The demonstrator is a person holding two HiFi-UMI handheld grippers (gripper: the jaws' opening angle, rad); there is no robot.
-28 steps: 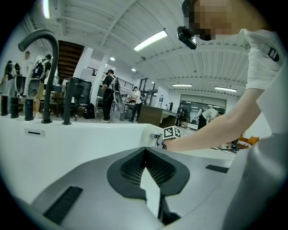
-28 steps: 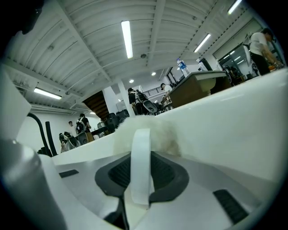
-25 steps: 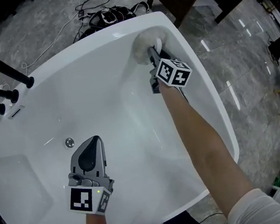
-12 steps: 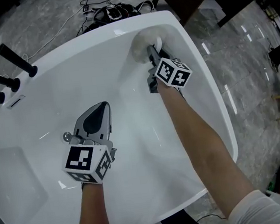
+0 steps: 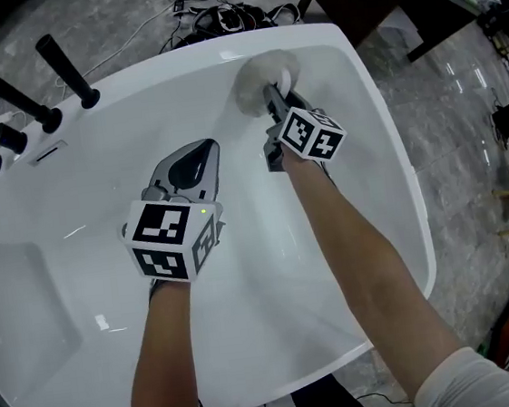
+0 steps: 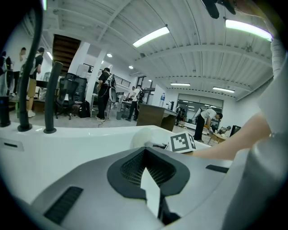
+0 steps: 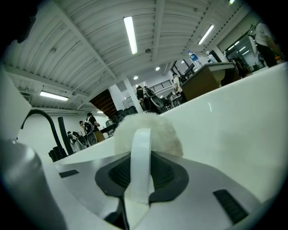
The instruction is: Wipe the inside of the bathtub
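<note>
1. Noting the left tongs (image 5: 203, 149) carried forward since a second ago, from the near end of the bathtub (image 5: 130, 75) to its middle, jaws pressed together on nothing.
2. Finding the right tongs (image 5: 271, 93) keeping to the far corner, clamping the white strap (image 7: 140, 152) of a fluffy wiping pad (image 5: 262, 71).
3. Placing the pad straight ahead of the right tongs, seemingly against the far inner wall, the strap running along the jaw line.
4. Judging the right hand to be the working one, with the pad lying ahead and to the right of the left tongs, clearly apart from them.
</note>
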